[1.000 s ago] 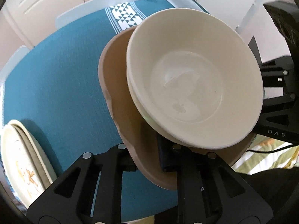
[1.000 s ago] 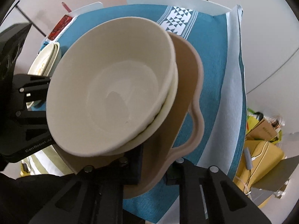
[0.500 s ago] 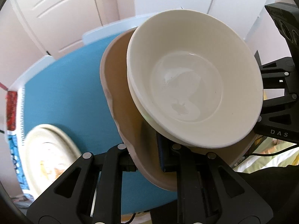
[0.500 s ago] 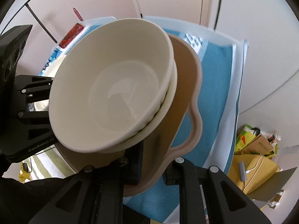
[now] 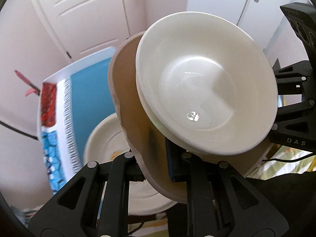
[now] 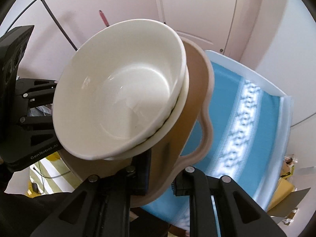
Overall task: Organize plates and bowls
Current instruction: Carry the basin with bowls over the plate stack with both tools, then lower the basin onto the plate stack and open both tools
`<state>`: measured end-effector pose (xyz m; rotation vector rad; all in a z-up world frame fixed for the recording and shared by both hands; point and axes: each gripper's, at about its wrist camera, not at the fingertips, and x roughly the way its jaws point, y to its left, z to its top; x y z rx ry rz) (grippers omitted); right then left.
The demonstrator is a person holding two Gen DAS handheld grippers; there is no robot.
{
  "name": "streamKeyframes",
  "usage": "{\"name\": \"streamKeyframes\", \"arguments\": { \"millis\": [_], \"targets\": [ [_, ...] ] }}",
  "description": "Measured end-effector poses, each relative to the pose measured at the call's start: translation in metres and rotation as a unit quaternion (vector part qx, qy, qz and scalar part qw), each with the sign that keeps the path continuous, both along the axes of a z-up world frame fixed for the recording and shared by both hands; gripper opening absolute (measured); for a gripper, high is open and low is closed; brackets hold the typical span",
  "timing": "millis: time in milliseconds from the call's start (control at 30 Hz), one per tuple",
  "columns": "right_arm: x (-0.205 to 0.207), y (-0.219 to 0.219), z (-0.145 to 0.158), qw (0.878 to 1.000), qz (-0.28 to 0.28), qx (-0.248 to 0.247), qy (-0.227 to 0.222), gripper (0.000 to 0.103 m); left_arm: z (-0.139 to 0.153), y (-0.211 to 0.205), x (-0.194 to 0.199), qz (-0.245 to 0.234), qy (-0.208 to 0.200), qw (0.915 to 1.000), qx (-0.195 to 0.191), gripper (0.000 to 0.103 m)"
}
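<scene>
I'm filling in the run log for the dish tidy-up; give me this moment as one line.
left gripper: shut on tan tray | right gripper: shut on tan tray | load: stacked white bowls | plates: on table

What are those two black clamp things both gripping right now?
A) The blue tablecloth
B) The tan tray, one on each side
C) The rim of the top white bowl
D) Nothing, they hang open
B: the left gripper and right gripper each pinch an edge of the tan tray, which carries the stacked white bowls above the table.
</scene>
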<state>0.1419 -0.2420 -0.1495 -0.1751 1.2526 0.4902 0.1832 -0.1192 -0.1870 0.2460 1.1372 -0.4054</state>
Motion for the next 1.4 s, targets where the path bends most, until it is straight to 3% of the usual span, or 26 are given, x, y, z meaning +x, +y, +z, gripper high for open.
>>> {"name": "streamKeyframes", "arguments": {
  "millis": [133,400,833,1100,1400],
  "targets": [
    [-0.006,0.047,-0.014,1.000,-0.006,0.003,0.012,0.015,-0.018,0.048,-0.006,-0.007,0.019,0.9998,0.005,0.013],
    [-0.021,0.095,-0.051,0.999,-0.026,-0.005,0.035,0.015,-0.058,0.091,-0.013,-0.019,0.044,0.9989,0.002,0.013],
    [-0.012,0.109,-0.079,0.997,-0.051,-0.015,0.048,0.015,-0.076,0.098,-0.013,-0.026,0.057,0.9980,-0.002,0.013],
    [-0.017,0.108,-0.077,0.998,-0.048,-0.019,0.043,0.015,-0.078,0.098,-0.017,-0.023,0.046,0.9987,-0.005,0.013],
    [-0.010,0.108,-0.074,0.996,-0.052,-0.017,0.067,0.016,-0.078,0.094,-0.012,-0.027,0.079,0.9964,0.017,0.016]
  ]
}}
